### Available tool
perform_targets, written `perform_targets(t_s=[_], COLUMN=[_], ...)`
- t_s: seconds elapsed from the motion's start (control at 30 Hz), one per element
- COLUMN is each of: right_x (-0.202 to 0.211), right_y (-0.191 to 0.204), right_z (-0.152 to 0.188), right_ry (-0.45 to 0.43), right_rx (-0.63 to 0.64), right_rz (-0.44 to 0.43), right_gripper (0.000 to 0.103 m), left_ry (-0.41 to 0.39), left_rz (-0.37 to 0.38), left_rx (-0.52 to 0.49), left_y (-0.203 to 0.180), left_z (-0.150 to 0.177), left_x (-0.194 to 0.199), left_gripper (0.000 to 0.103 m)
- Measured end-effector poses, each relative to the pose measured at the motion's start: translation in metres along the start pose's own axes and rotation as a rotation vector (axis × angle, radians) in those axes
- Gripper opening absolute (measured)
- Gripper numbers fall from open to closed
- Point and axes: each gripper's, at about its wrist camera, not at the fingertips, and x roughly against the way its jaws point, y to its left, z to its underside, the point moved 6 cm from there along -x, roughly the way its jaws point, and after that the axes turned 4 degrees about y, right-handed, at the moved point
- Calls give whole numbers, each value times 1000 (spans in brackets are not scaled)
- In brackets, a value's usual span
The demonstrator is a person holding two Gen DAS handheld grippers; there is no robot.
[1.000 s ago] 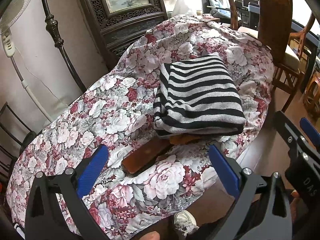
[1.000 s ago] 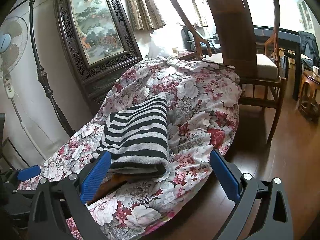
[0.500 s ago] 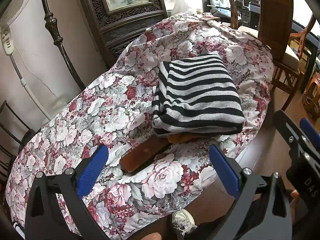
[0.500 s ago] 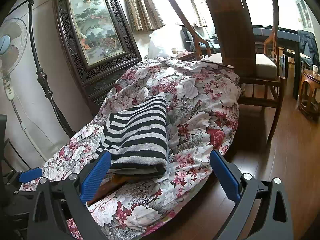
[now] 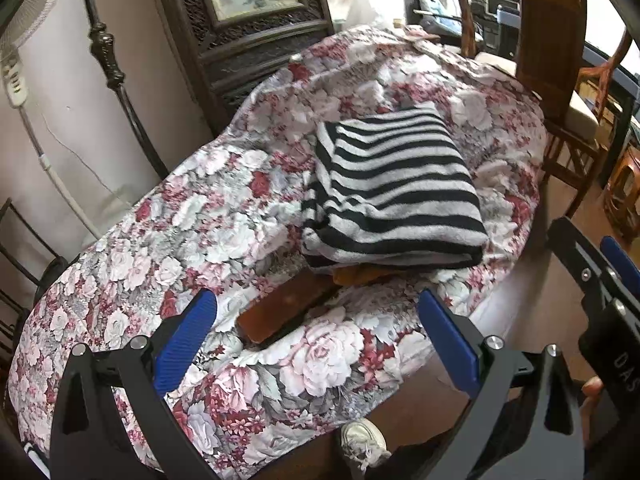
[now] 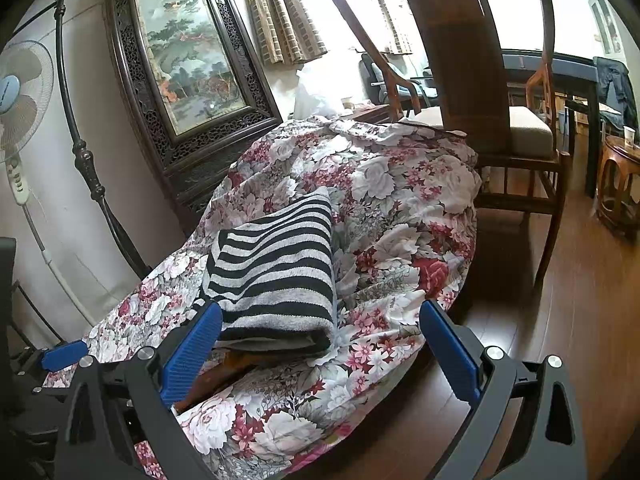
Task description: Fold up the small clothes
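Ahead of your grippers: the folded striped garment (image 5: 394, 188) lies on the floral cloth (image 5: 192, 232).
Under it: an orange-brown item (image 5: 288, 312) pokes out toward you.
Your left gripper (image 5: 316, 340): spread wide, empty, short of the garment.
Your right gripper (image 6: 320, 350): spread wide, empty, garment's near edge between its fingers.
Beyond, right: a wooden chair (image 6: 472, 80).

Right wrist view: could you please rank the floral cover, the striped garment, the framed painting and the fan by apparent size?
1. Floral cover
2. Framed painting and striped garment: alike, and the garment is nearer, so unranked
3. Fan, partly cropped
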Motion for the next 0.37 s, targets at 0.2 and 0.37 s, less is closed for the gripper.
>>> perform_targets(t_s=[0.2,0.37], right_x=[2,3], right_y=[-2,-2], right_z=[0,1], right_ry=[-2,-2], right_rx=[-4,-5], right_rz=[1,2], right_gripper=[99,99], left_ry=[17,15], left_rz=[8,19], left_rx=[13,16], left_y=[2,1], left_z=[-3,-5], left_x=[-2,0], left_gripper=[98,98])
